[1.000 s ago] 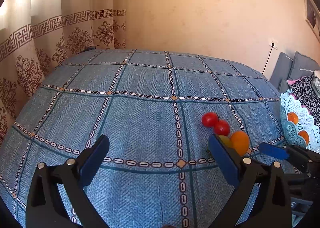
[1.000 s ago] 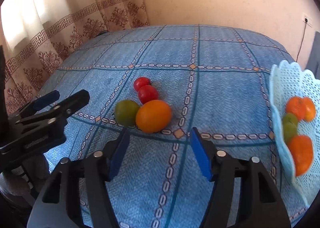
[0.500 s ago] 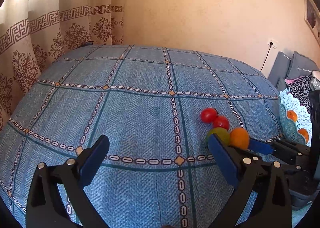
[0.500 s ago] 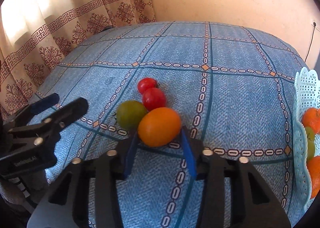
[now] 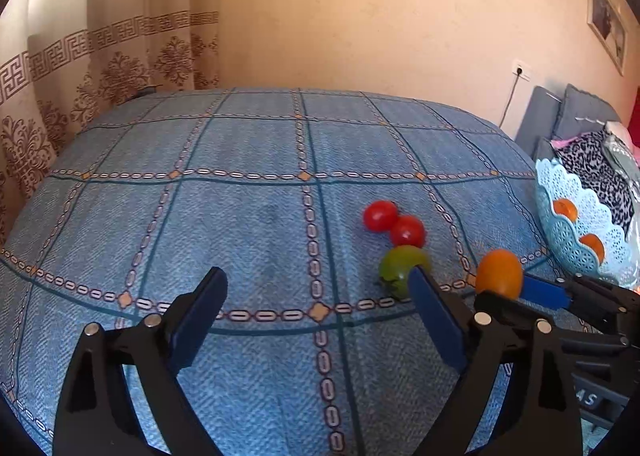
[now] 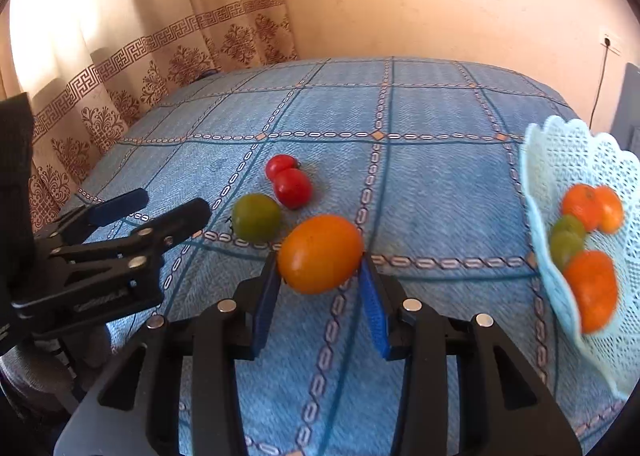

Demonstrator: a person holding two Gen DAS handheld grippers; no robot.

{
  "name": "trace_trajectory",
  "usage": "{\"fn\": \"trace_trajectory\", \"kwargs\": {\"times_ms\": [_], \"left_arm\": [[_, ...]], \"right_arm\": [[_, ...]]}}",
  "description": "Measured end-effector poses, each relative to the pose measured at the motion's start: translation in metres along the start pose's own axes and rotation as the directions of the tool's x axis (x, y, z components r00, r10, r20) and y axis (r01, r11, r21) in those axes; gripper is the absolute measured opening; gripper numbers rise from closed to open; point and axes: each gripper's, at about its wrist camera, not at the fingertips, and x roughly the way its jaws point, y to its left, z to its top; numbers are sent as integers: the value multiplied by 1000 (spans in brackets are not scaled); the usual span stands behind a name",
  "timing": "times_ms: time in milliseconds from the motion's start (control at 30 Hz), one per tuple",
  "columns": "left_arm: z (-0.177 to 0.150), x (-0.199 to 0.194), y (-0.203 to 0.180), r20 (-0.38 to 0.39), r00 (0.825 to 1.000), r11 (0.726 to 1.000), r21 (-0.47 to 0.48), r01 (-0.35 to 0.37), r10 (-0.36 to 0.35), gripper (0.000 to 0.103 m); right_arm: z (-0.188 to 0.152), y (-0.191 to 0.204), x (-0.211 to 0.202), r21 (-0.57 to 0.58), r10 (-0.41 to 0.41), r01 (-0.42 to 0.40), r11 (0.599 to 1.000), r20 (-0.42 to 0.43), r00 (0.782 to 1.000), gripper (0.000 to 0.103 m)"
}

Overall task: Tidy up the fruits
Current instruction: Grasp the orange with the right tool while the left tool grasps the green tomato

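**Orange fruit in right tongs, basket lying to the right**

Surface: a bed (image 6: 440,183) under a blue chequered cover is carrying everything; no bench here. The pale blue lattice basket (image 6: 560,159) is sitting at the bed's right edge, already holding several orange and green fruits.

Key relation: the basket is lying to the right of the right tongs (image 6: 320,276) and slightly ahead of them, near but not touching. The right hand is clearly the nearer one to it; the left tongs (image 5: 316,308) are standing well to the far side, with the loose fruit between them and the basket.

Task's thing: the orange fruit (image 6: 320,252) is sitting between the blue pads of the right tongs, its long axis running roughly across the gap, pad to pad. Both pads are pressing on its flanks, so the tongs are clamped on it. It seems to be riding just clear of the cover, though the fisheye makes this hard to confirm.

Left behind on the cover: a green fruit (image 6: 256,215) and two red tomatoes (image 6: 288,179), the three touching in a short row.

Pose: both tongs are pointing forward and downward at the bed. The left tongs are standing wide apart, jaws closing a little, with nothing between them; the green fruit is lying just beyond their right pad.

Judgement: next move is calling for a rightward carry over the basket rim.
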Motion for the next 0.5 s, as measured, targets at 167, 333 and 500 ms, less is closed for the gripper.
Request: {"fn": "trace_trajectory", "kwargs": {"times_ms": [167, 333, 500], "left_arm": [[-1, 7, -16, -30, 999, 999, 42, 28, -27, 81], [-1, 14, -23, -78, 994, 995, 48, 83, -79, 65], [4, 26, -33, -127, 981, 988, 32, 149, -144, 53]], "right_arm": [[-9, -4, -15, -2, -30, 31, 1000, 23, 999, 41], [-16, -7, -27, 7, -36, 35, 999, 38, 999, 41], [-16, -10, -32, 20, -38, 37, 999, 54, 998, 41]]}}
